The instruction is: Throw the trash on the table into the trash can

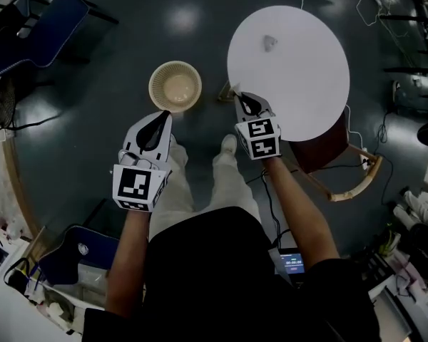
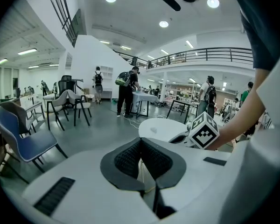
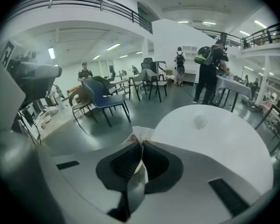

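The right gripper [image 1: 244, 100], at the lower-left edge of the table [image 1: 299, 84] mid-frame, pinches a thin wrapper [image 3: 139, 133]. Most of the wrapper is buried between the pads. A crumpled scrap [image 1: 269, 43] lies on the tabletop at upper right, too small to identify. The left gripper [image 1: 162, 115], its jaws pressed together, hangs just below the trash can [image 1: 175, 64], left of centre.

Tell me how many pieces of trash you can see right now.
2. One crumpled piece lies on the round white table; one wrapper is pinched in the right tool. More could be hidden inside the trash can.
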`<state>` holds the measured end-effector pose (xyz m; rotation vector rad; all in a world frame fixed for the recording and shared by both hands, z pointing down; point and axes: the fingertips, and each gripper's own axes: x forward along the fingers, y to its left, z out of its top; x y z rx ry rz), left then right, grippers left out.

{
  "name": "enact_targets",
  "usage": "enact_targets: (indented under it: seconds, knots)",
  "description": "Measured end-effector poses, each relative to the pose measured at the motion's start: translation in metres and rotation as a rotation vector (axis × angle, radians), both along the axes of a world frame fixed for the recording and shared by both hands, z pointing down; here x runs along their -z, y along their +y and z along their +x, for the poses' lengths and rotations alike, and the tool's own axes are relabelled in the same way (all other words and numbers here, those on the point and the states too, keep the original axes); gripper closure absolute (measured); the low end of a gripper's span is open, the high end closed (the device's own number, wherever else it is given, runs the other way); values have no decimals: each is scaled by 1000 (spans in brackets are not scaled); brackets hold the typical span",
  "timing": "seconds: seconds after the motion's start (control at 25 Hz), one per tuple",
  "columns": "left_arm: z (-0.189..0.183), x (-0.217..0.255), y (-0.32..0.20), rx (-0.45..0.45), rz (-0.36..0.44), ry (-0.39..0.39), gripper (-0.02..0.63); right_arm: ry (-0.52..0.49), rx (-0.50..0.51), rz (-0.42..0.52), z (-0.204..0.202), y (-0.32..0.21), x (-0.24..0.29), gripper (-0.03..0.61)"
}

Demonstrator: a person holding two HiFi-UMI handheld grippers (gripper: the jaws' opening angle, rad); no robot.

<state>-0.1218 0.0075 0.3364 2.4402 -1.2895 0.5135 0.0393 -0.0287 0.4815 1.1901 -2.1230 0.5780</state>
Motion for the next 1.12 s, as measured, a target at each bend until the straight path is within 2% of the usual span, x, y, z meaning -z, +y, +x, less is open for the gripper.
enact_targets:
  seconds: [0.12, 0.28, 0.48, 0.72, 0.88, 1.12]
  knots:
    - [-26, -8, -2, 19, -11, 40, 598, -8, 42, 6, -40, -9, -2, 552]
    - [-60, -25, -9, 46, -9, 29, 598, -19, 75, -3, -87, -17, -15, 552]
    - [-94, -57, -16, 76, -33, 51, 598, -19, 96, -23, -133, -23, -39, 552]
    - [-118, -119, -20, 91, -67, 46, 598, -15, 94, -56, -158, -34, -94, 552]
    - [-130, -161, -27, 131, -109, 67, 598, -11, 81, -74, -173, -40, -131, 552]
    - [-148, -206, -39, 142, -97, 67, 598, -31, 61, -94, -199, -45, -178, 552]
